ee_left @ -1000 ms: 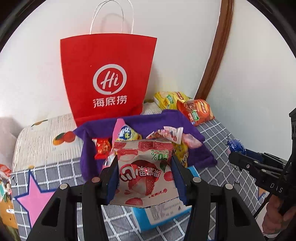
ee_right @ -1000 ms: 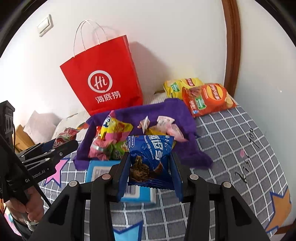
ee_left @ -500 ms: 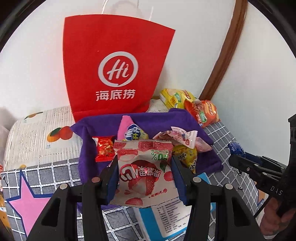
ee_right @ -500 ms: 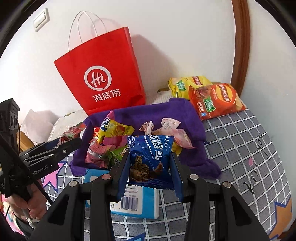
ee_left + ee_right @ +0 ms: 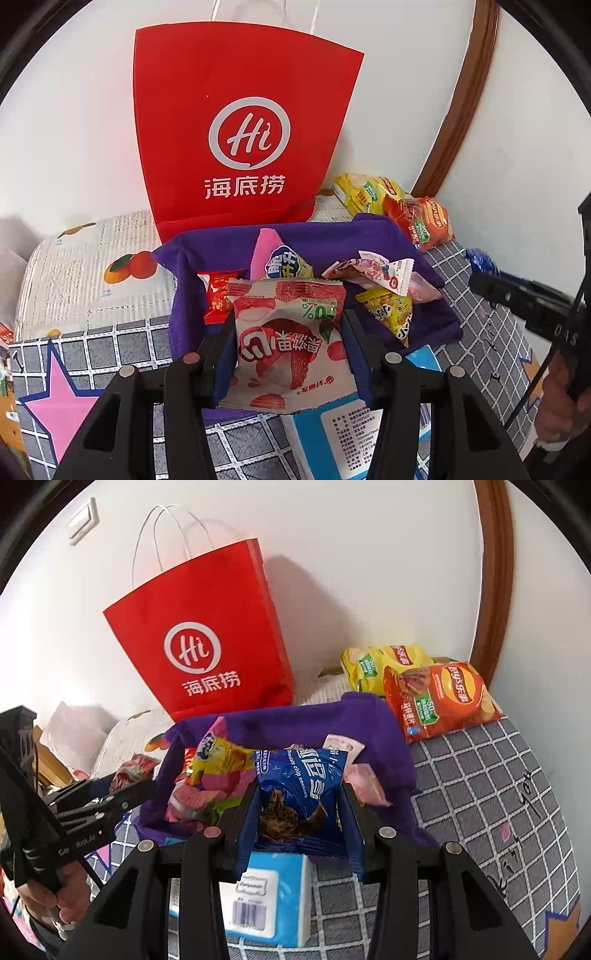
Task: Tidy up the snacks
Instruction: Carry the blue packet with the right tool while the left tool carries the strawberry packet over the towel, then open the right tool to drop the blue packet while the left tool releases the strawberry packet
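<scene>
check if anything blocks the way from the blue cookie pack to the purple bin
Nothing visible does. The blue cookie pack, clamped by the right gripper, hangs just before the purple bin, whose open top already holds loose snacks.

A pink-and-white strawberry snack packet (image 5: 288, 343) and a blue foil chocolate-chip cookie packet (image 5: 301, 794) stand upright, each pinched between fingers, just before small wrapped snacks (image 5: 384, 280) heaped on a purple cloth (image 5: 325, 236).

A grey checked cloth with pink stars (image 5: 110, 350) covers the surface below a white wall (image 5: 369, 554). A curved brown wooden frame (image 5: 495, 572) rises at right; a white wall switch (image 5: 84, 521) sits upper left.
</scene>
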`<state>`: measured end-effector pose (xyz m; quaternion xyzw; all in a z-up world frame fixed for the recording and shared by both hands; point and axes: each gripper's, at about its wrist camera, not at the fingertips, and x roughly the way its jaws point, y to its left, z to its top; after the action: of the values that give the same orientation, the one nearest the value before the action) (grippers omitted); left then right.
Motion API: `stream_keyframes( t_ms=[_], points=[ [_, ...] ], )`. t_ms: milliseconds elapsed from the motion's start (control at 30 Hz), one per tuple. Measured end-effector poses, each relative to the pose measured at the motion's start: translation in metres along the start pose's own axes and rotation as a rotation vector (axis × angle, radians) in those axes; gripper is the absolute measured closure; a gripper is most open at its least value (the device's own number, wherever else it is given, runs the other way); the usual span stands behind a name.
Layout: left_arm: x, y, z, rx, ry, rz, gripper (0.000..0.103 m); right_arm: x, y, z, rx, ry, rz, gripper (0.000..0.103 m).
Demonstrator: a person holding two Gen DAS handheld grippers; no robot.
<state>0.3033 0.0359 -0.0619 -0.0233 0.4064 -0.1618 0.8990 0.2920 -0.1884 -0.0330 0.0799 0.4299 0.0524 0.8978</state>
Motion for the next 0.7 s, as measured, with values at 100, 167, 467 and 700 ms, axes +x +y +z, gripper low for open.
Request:
stream_keyframes(
  t_ms=[100, 167, 467, 700],
  points=[
    [0.001, -0.004, 0.003, 0.006, -0.003, 0.005, 0.053, 0.002, -0.005, 0.006, -0.012, -0.005, 0.008, 0.061],
    [0.002, -0.007, 0.007, 0.009, 0.0, 0.006, 0.053, 0.005, -0.009, 0.012, -0.024, -0.014, 0.004, 0.061],
    [0.017, -0.03, 0.034, 0.025, -0.01, -0.015, 0.053, 0.027, -0.024, 0.039, -0.044, -0.02, 0.022, 0.061],
    [0.05, -0.039, 0.04, 0.018, 0.027, -0.029, 0.053, 0.061, -0.035, 0.05, -0.06, -0.001, 0.041, 0.061]
  ],
)
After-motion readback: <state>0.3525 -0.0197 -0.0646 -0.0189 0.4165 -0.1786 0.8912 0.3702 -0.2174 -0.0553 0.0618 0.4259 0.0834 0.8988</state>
